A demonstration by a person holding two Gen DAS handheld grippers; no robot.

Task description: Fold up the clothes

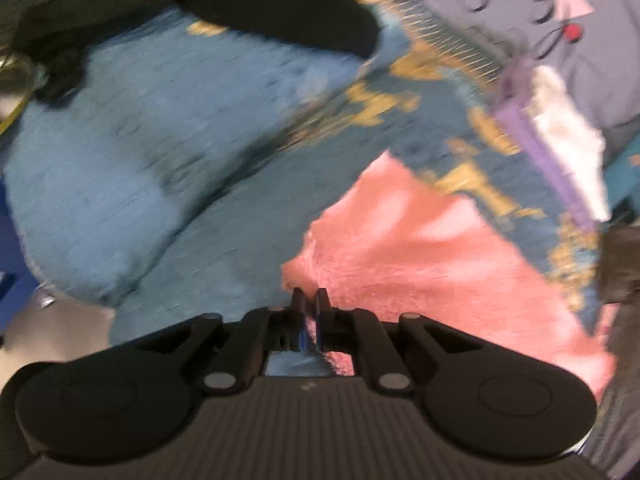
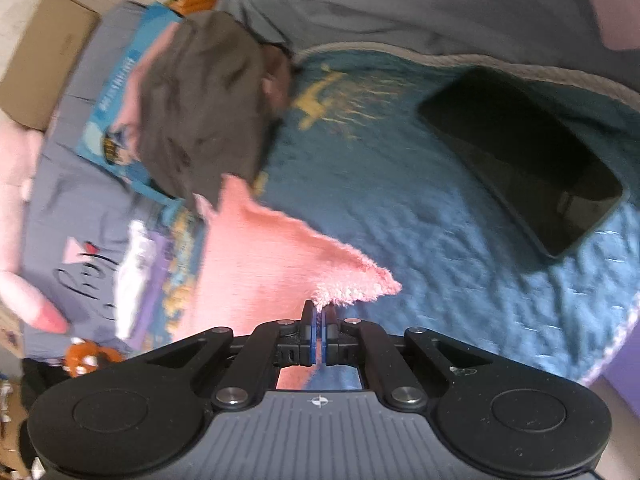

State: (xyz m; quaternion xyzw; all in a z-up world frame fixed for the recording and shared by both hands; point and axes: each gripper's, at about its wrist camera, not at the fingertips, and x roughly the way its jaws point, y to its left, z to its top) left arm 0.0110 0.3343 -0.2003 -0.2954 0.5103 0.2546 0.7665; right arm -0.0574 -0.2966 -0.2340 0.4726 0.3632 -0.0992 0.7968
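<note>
A pink fleecy cloth [image 2: 264, 256] is held at two points over a blue quilted bedspread [image 2: 440, 216], so the step in hand is judged to be the lift that comes ahead of a fold. The right tool [image 2: 319, 312] is closed on the frayed edge of the cloth near one pointed corner. In the left wrist view the left tool [image 1: 310, 300] is likewise closed, with an edge of the same cloth [image 1: 440, 264] pinched between its pads; that picture is smeared by motion, so the exact bite cannot be made out.

For the next move, the cloth would probably have to be drawn taut between the two tools and one edge carried over onto the other. Clear, flat bedspread would be called for, and both grips would have to be kept firm, since the pile is loose at the rim.

The bed is crowded. A black phone [image 2: 524, 160] lies on the bedspread, well apart from the cloth. A dark brown garment [image 2: 204, 108] lies beyond the cloth, its lower edge overlapping the cloth's far tip in the right wrist view. A grey printed shirt [image 1: 520, 4] and a purple-and-white folded piece [image 1: 556, 136] are seen off to one side, and a cardboard box [image 2: 44, 60] stands at the edge of the view. The garment and the phone are judged most likely to get in the way.
</note>
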